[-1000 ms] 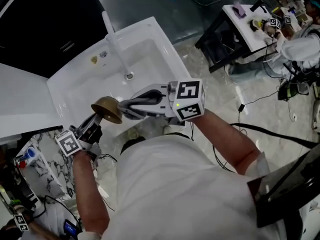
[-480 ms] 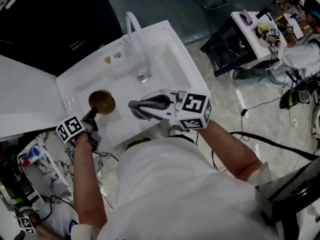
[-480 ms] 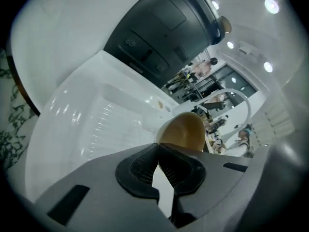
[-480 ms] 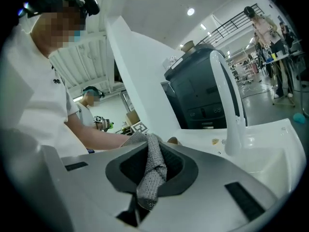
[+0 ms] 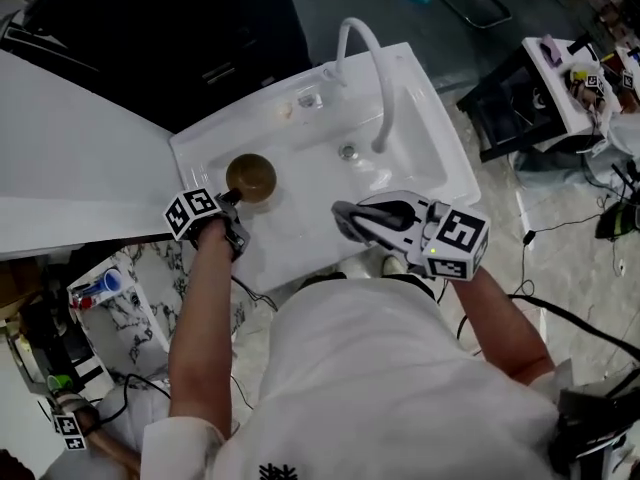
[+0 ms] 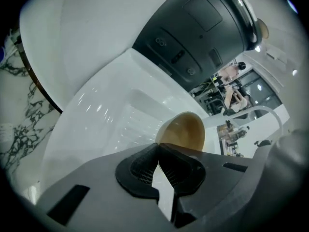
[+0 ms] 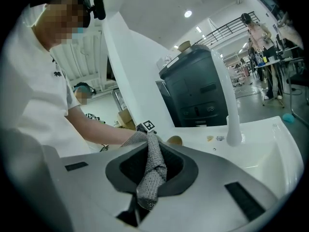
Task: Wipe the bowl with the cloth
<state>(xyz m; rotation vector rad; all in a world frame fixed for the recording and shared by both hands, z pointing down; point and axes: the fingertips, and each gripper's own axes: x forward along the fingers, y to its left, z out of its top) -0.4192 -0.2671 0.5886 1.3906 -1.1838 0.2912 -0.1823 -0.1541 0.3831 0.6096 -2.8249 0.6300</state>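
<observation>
Left gripper (image 5: 233, 198) pinching bowl (image 5: 252, 176) rim, right gripper (image 5: 338, 211) gripping cloth (image 7: 153, 170), well apart

— Where do we find the bowl (image 5: 251, 177)?
— At the left ledge of the white sink (image 5: 420, 158). It is tan inside and pale outside, tipped a little, and the left gripper (image 5: 234, 197) pinches its rim at seven o'clock.
— And the cloth (image 7: 153, 172)?
— We see it grey and knitted, bunched into a hanging fold. The right gripper (image 7: 148, 138) clamps it, at four o'clock from the bowl.

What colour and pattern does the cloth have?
The cloth is grey with a fine mesh weave; the right gripper view shows it best.
</observation>
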